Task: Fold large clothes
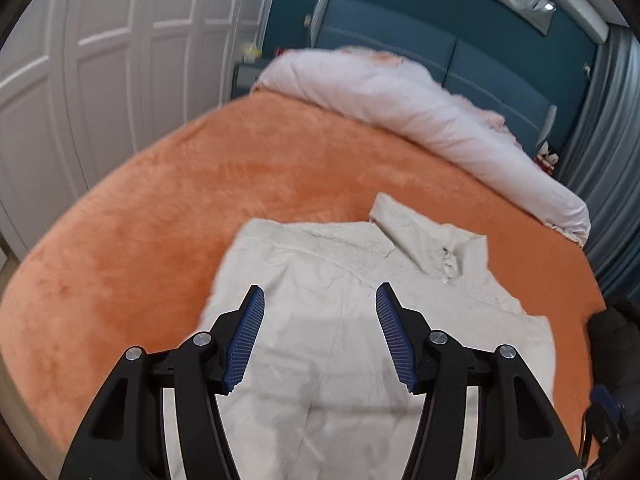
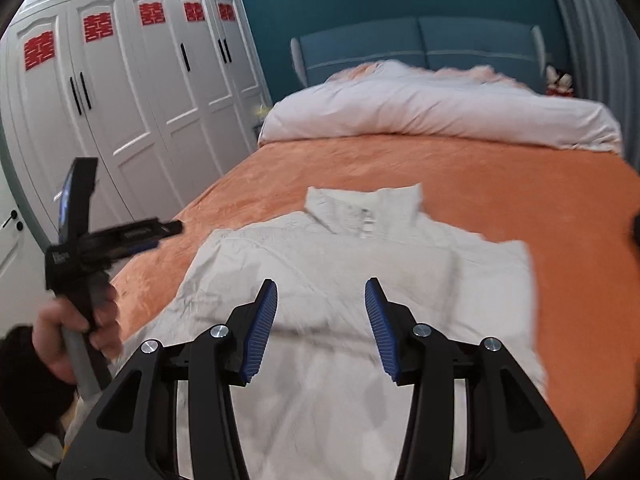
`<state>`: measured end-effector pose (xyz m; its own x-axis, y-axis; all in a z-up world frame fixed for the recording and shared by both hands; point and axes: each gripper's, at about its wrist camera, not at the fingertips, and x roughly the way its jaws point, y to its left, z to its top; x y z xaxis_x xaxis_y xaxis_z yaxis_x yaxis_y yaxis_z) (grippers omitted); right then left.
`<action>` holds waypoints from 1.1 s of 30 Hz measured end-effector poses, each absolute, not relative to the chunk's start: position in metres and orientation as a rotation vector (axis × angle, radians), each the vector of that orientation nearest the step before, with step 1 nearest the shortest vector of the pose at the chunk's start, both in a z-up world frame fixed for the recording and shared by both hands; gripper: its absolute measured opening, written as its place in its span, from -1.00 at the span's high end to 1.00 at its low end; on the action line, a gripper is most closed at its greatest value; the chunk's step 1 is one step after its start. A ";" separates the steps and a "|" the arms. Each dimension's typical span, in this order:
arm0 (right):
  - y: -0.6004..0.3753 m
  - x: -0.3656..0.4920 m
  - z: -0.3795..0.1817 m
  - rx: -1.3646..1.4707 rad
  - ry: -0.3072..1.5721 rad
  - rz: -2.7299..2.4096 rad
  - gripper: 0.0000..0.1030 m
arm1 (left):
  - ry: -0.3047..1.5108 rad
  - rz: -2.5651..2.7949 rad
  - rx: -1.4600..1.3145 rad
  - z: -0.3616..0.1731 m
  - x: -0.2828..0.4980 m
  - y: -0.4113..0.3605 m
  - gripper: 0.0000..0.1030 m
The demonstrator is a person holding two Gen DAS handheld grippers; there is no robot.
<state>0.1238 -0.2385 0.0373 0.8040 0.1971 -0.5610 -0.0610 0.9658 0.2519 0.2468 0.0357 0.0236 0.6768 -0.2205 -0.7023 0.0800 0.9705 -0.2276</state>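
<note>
A cream-white jacket (image 1: 320,264) (image 2: 340,248) lies spread on the orange bed cover (image 1: 160,220) (image 2: 500,184). Its collar (image 1: 432,240) (image 2: 364,208) and zipper point toward the head of the bed, and the sides look folded inward. My left gripper (image 1: 320,296) hovers above the jacket's lower half, open, with nothing between its blue pads (image 1: 248,336). My right gripper (image 2: 321,286) also hangs open over the jacket, holding nothing. In the right wrist view a hand (image 2: 72,340) holds the left gripper (image 2: 168,229) over the bed's left edge.
A rolled white duvet (image 1: 400,100) (image 2: 432,112) lies across the head of the bed before a blue headboard (image 1: 400,36) (image 2: 420,44). White wardrobe doors (image 1: 100,60) (image 2: 140,80) stand close on the left. Grey curtains (image 1: 612,140) hang on the right.
</note>
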 end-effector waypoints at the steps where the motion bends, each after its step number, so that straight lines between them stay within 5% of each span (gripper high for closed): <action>1: -0.235 0.137 0.032 0.234 0.633 0.154 0.14 | 0.822 -0.152 -0.170 0.016 0.256 0.032 -0.09; 8: -0.250 0.238 -0.053 0.258 0.810 0.047 0.14 | 0.929 -0.054 -0.085 -0.068 0.313 0.029 -0.13; 11: -0.275 0.247 -0.085 0.338 0.860 0.045 0.38 | 0.922 -0.057 -0.076 -0.101 0.317 0.038 -0.59; 12: -0.276 0.247 -0.079 0.340 0.844 0.034 0.38 | 0.920 -0.061 -0.093 -0.106 0.316 0.042 -0.60; 19: -0.249 0.339 -0.020 0.350 0.711 0.178 0.04 | 0.900 -0.087 -0.151 -0.118 0.312 0.050 -0.67; 25: -0.214 0.423 -0.044 0.317 0.784 0.136 -0.35 | 0.884 -0.081 -0.142 -0.121 0.312 0.047 -0.68; 27: -0.204 0.442 -0.058 0.306 0.829 0.126 -0.35 | 0.880 -0.076 -0.136 -0.122 0.312 0.046 -0.68; 29: -0.196 0.454 -0.072 0.233 0.894 0.095 0.15 | 0.876 -0.073 -0.132 -0.123 0.312 0.045 -0.68; 30: -0.196 0.457 -0.074 0.218 0.903 0.085 0.80 | 0.875 -0.074 -0.132 -0.123 0.311 0.045 -0.68; 33: -0.221 0.452 -0.065 0.300 0.802 0.047 0.93 | 0.870 -0.075 -0.133 -0.123 0.311 0.045 -0.68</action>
<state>0.4519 -0.2208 -0.0652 0.6965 0.1550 -0.7006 0.0715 0.9565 0.2827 0.3106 0.0449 -0.1234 0.6432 -0.1198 -0.7563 0.0113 0.9891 -0.1471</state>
